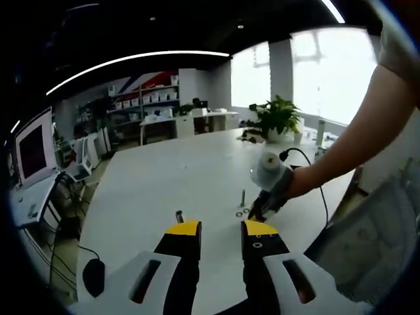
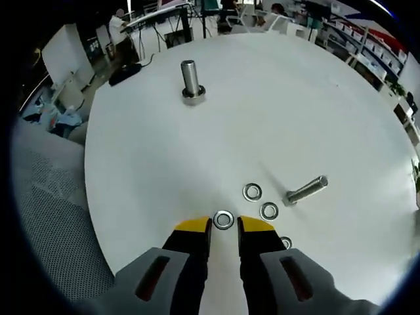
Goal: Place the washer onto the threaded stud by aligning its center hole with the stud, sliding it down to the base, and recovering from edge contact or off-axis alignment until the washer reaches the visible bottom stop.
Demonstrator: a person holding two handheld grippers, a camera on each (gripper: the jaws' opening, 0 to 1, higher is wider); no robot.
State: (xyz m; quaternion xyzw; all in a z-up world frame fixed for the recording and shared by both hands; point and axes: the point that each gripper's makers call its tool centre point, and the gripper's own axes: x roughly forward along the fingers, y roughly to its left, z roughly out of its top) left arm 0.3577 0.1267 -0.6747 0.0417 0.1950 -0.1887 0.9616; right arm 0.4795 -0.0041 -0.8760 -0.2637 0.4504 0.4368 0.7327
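White table [image 2: 341,118]: upright threaded stud [image 2: 191,80], bare; loose bolt [image 2: 306,190] lying flat; washer [image 2: 224,219] flat between tips of right gripper [image 2: 224,225], jaws narrowly parted, not lifted. Left gripper [image 1: 220,228] hovers, jaws apart, empty. Judged: pickup stage; placement outstanding.

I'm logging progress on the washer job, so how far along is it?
Barely begun. The upright stud carries one washer at its base. In hand: the right gripper, open, is closing in on a loose washer flat on the table. Left: grip it, carry it over, thread it down.
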